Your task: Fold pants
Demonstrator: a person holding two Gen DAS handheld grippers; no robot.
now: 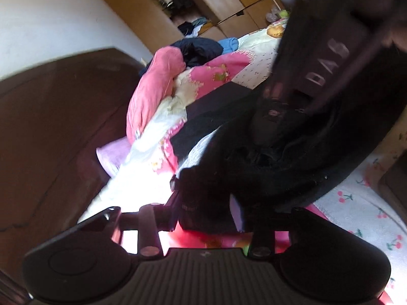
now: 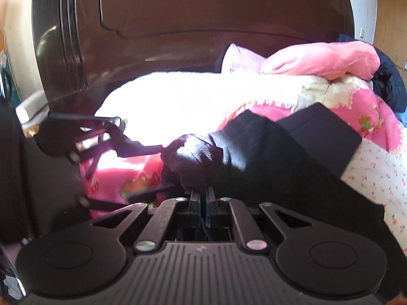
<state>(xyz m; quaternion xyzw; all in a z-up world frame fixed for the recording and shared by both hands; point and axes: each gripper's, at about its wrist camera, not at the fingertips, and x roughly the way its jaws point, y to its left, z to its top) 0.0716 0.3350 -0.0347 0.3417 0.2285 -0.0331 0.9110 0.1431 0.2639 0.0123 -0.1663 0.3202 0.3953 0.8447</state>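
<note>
Black pants (image 2: 292,152) lying across pink bed quilt (image 2: 368,117), bunched end lifted. We're pinching that bunch: right gripper (image 2: 203,190) jaws pressed together on fabric, left gripper (image 2: 162,148) also clamping it (soft, light, floppy). We're judging waistband and hems best holds.

Big dark wooden headboard (image 2: 203,12) at the back, a lilac pillow (image 2: 241,58) leaning on it, pink blanket (image 2: 323,59) bunched right beside that, and wooden cabinets (image 1: 229,5) further off.
</note>
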